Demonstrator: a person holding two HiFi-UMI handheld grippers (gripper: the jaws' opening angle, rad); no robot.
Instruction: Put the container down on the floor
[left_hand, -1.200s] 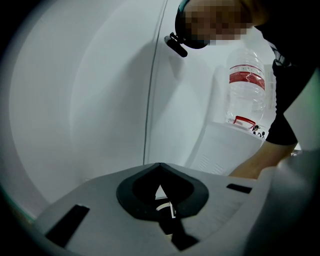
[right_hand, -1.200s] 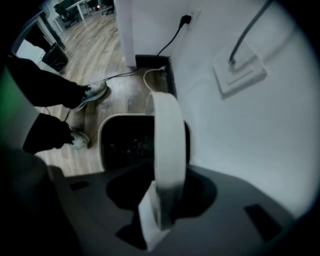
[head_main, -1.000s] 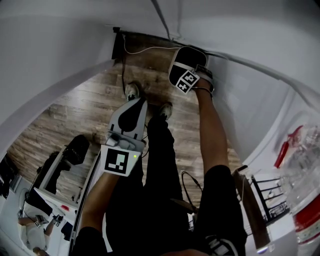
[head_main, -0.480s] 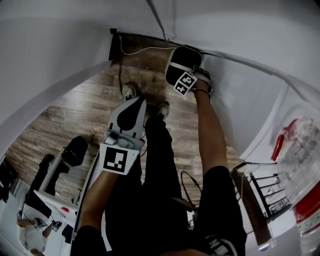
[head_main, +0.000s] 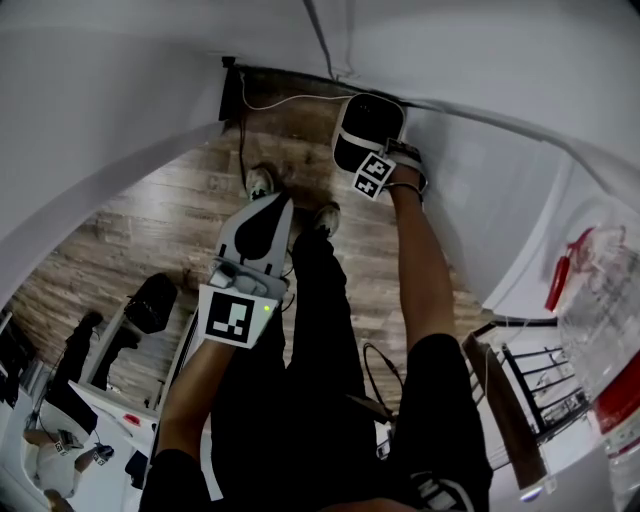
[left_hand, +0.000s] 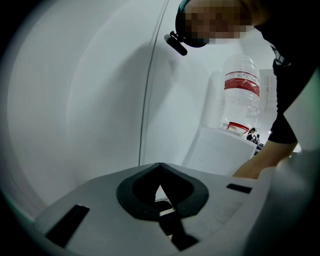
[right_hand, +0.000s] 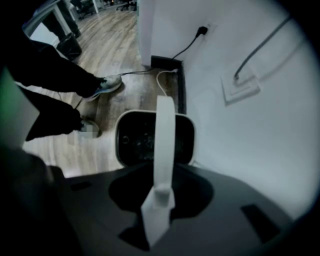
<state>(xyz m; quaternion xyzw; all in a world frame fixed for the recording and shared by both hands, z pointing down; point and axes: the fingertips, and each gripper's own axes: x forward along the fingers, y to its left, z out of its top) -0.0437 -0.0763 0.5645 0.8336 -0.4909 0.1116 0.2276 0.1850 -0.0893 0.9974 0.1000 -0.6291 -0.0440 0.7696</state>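
The container (right_hand: 135, 142) is a rounded tub with a white rim, a dark inside and a white bail handle (right_hand: 164, 130). My right gripper (right_hand: 160, 197) is shut on that handle, and the tub hangs below it, close to the white wall. In the head view the container (head_main: 368, 125) is at the top centre over the wooden floor (head_main: 200, 200), beyond the right gripper (head_main: 375, 165). I cannot tell whether its base touches the floor. My left gripper (head_main: 262, 232) is held at thigh height, shut and empty; its own view faces a white wall.
A black cable runs from a wall socket (right_hand: 202, 30) along the dark baseboard (right_hand: 167, 62) behind the container. The person's shoes (right_hand: 105, 85) stand on the floor to the left. A large water bottle (left_hand: 241, 90) stands on a white unit (left_hand: 220, 150) to the right.
The right gripper and the container have shifted slightly and the gripper's marker cube has turned a little. The left gripper has hardly moved.
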